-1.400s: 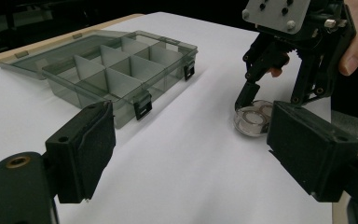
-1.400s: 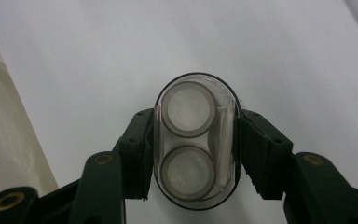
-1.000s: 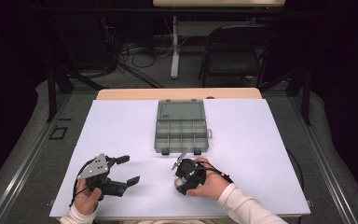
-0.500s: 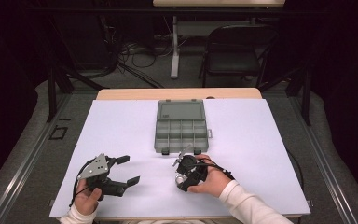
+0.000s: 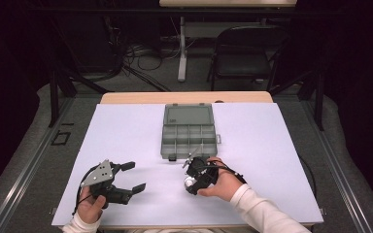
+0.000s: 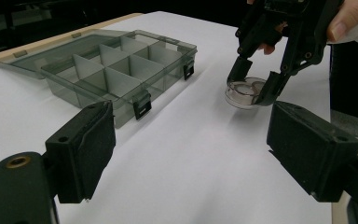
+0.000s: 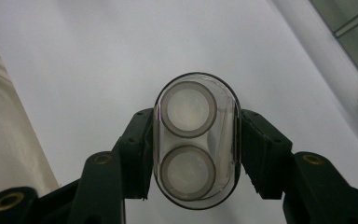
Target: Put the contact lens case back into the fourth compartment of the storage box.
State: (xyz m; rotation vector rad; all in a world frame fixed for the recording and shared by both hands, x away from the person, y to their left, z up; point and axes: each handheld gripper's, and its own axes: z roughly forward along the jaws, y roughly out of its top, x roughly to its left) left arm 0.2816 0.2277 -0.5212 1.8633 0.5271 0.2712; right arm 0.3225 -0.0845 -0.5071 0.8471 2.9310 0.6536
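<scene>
Clamped across the short sides of a clear oval case (image 7: pixel 196 140) holding two round discs: right gripper (image 7: pixel 193 154), long axis running away along the jaws, case apparently just on the white sheet (image 5: pixel 126 141), hard to be sure. Just far of it, slightly left, the open compartment box (image 5: pixel 189 131). Spread wide and empty at near left, well apart: left gripper (image 5: pixel 131 175).

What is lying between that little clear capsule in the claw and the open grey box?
Nothing visible: only bare white table separates the clear capsule, gripped in the right claw, from the open compartment box. The left claw sits off to the side.
</scene>
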